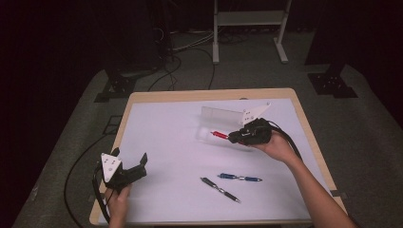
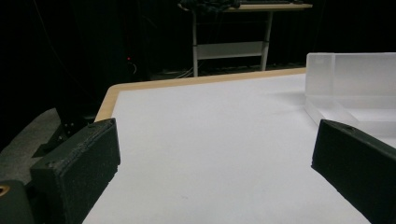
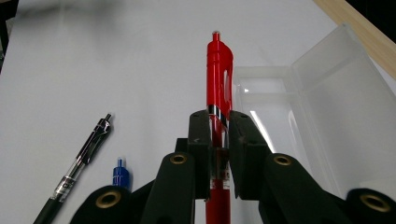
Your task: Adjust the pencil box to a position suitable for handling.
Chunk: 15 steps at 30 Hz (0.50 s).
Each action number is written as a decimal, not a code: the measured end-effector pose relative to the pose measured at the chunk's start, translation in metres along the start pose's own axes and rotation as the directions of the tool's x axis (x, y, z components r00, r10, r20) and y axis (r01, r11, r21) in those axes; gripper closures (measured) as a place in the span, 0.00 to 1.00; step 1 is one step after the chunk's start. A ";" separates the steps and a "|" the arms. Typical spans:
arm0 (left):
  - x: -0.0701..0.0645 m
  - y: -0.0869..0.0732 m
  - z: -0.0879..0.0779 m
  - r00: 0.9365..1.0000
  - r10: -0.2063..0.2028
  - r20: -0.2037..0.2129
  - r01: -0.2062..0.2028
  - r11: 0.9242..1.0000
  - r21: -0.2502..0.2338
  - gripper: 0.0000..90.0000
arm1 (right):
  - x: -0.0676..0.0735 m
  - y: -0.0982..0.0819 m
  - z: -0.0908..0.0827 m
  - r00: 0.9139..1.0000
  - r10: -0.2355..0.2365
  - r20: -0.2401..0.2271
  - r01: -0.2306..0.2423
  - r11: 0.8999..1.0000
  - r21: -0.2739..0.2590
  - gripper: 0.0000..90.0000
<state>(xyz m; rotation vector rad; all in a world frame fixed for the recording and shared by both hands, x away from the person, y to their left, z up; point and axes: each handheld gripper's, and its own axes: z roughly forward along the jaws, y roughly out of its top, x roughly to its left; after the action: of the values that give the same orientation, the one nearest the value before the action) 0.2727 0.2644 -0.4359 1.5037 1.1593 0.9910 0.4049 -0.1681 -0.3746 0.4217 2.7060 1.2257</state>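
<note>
Gripping red pen (image 3: 218, 79) in closed right gripper (image 3: 218, 140) jaws, long axis pointing 12 o'clock; clear plastic case (image 3: 299, 126) lying at 2 o'clock. Idling left gripper (image 2: 210, 158), jaws wide open, empty.

Pens: three in all. One red pen (image 3: 218, 79), one blue pen (image 1: 239, 178), one black pen (image 1: 219, 188) (blue and black lie loose on table, red sits between jaws).
Clear plastic boxes: one, clear box (image 1: 223, 124), lid open.
Handheld grippers: two, left gripper (image 1: 133, 167) and right gripper (image 1: 234, 138).
Tables: one, table (image 1: 157, 142), white-topped.
</note>
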 end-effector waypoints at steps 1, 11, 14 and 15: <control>0.000 0.000 0.000 1.000 0.004 -0.001 -0.004 1.000 0.001 0.00 | -0.002 0.002 0.000 1.000 0.006 -0.003 -0.006 1.000 0.008 0.87; 0.000 0.000 0.000 1.000 0.005 0.000 -0.005 1.000 -0.004 0.00 | -0.021 0.012 0.005 1.000 -0.009 0.019 0.008 0.999 0.033 0.87; 0.000 0.000 0.000 1.000 0.003 0.001 -0.003 1.000 -0.001 0.00 | -0.025 0.009 0.009 1.000 -0.004 0.018 0.003 0.999 0.035 0.87; 0.000 -0.001 0.000 1.000 0.001 0.001 -0.001 1.000 0.001 0.00 | -0.029 0.006 0.013 1.000 -0.003 0.018 0.002 0.999 0.041 0.87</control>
<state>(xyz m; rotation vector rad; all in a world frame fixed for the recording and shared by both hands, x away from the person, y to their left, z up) 0.2729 0.2646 -0.4365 1.5058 1.1585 0.9903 0.4369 -0.1640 -0.3779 0.4323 2.7196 1.1620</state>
